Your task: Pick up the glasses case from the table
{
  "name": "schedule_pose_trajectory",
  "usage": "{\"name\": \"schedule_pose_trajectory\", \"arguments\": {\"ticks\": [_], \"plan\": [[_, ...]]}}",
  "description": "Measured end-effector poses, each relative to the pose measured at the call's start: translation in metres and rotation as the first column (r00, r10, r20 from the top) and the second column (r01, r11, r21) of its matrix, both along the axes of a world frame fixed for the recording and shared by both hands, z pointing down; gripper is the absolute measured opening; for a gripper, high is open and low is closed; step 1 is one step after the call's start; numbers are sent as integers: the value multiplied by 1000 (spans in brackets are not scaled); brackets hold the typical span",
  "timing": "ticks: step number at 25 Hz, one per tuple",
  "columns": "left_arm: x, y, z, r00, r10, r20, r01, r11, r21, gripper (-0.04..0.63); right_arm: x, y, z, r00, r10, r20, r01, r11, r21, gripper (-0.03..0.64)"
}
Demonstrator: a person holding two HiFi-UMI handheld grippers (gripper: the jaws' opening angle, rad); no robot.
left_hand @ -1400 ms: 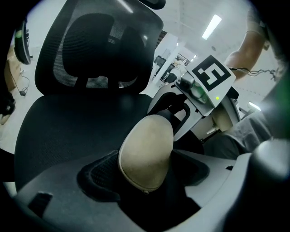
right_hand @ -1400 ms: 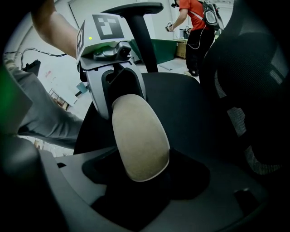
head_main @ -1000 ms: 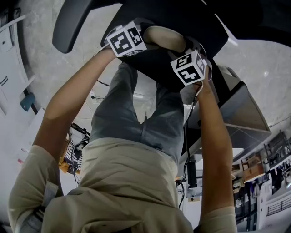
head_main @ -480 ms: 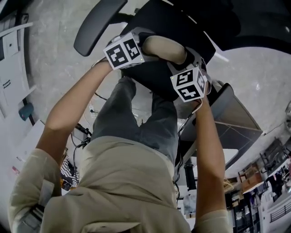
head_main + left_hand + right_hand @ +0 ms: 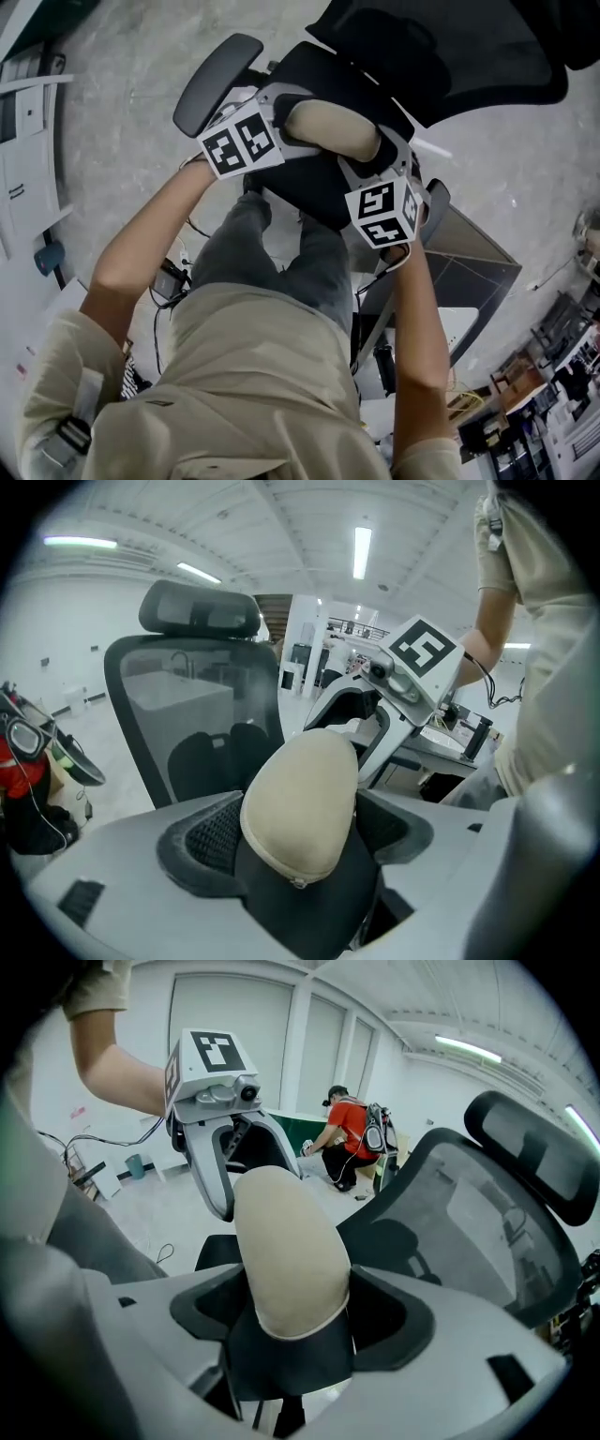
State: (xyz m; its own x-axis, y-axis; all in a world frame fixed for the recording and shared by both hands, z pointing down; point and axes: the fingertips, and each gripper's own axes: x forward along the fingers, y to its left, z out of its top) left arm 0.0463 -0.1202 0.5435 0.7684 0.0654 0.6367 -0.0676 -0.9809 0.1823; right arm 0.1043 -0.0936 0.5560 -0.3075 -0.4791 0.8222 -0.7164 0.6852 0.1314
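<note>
The beige glasses case (image 5: 333, 129) is held in the air by its two ends, one gripper on each. My left gripper (image 5: 291, 117) is shut on its left end and my right gripper (image 5: 370, 159) on its right end. In the left gripper view the case (image 5: 300, 803) stands up between the dark jaws of the left gripper (image 5: 300, 855), with the right gripper (image 5: 412, 667) behind it. In the right gripper view the case (image 5: 289, 1260) fills the jaws of the right gripper (image 5: 291, 1326), and the left gripper (image 5: 211, 1082) shows beyond it.
A black office chair (image 5: 319, 183) with a mesh back (image 5: 450, 47) and an armrest (image 5: 217, 82) sits right under the case. A dark-topped table (image 5: 469, 267) lies at the right. Cables and boxes lie on the floor. A person in red (image 5: 349, 1138) crouches far off.
The head view has swung, so the chair and armrest have slid right and down in the picture. Both grippers keep their hold on the case, now slightly lower in view.
</note>
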Motion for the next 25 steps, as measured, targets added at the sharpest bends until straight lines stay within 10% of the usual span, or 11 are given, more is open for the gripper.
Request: {"name": "schedule_pose_trajectory", "arguments": {"ticks": [25], "plan": [[-3, 46, -300, 954, 117, -276, -2, 923, 384, 385, -3, 44, -299, 990, 84, -109, -28, 898, 439, 330]]}}
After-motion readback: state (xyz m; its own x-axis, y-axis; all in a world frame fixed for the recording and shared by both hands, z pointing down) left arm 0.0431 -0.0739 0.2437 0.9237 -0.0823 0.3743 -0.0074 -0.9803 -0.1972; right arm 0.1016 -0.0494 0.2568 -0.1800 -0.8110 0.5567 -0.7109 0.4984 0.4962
